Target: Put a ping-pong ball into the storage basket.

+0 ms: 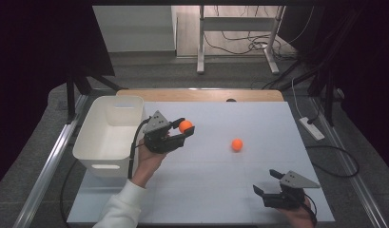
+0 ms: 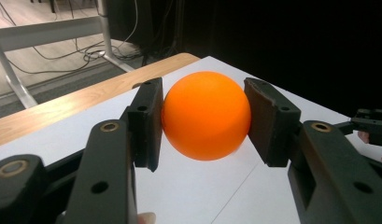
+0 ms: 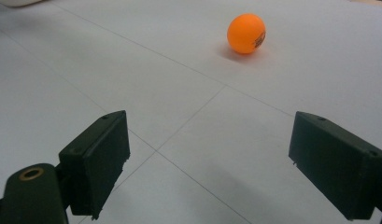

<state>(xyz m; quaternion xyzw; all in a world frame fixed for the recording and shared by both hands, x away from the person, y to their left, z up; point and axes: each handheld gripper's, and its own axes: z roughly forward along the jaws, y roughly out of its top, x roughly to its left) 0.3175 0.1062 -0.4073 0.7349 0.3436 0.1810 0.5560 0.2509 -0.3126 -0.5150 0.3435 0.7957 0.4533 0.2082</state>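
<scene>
My left gripper is shut on an orange ball and holds it above the white table, just right of the white bin. In the left gripper view the same ball sits squeezed between both pads. A second orange ball lies free on the table's middle right. Near the front right edge, my right gripper stands open with nothing between its jaws. That loose ball lies well ahead of it in the right gripper view.
The white bin stands at the table's left edge with a bare inside. A wooden strip runs along the far edge. A power strip and cables lie on the floor at right.
</scene>
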